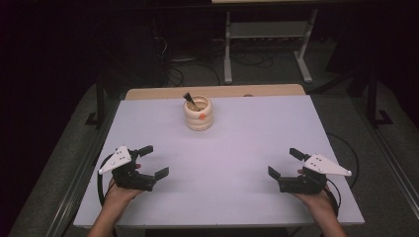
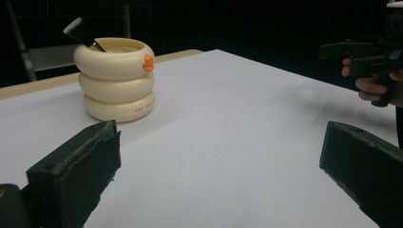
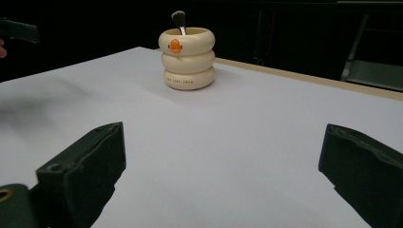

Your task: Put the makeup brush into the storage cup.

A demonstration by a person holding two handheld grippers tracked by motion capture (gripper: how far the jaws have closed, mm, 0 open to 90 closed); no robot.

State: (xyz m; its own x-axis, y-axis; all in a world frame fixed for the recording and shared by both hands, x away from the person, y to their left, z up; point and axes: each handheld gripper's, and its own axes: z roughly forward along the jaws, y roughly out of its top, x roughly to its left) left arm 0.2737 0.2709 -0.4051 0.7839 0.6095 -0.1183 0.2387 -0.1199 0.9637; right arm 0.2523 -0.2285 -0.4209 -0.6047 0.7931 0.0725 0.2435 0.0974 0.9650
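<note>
Cup (image 1: 198,113) at far centre, brush (image 1: 189,100) inside: rigid, likely light, smooth. Best grip across its ringed waist. Left gripper (image 1: 149,163) and right gripper (image 1: 286,163): fingers wide apart, empty.

table (image 1: 217,148) brightly lit | surroundings dark | soft shadows | slight blur

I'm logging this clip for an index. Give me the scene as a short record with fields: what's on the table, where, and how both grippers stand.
surface: white table, tan strip along its far edge
holder: cream ringed cup with an orange spot, upright near the far edge, roughly centred
contents: brush leaning inside the cup, dark end up
left gripper: near left of the table, jaws wide apart, holding nothing
right gripper: near right, jaws wide apart, holding nothing
contact: both grippers well apart from the cup
</note>
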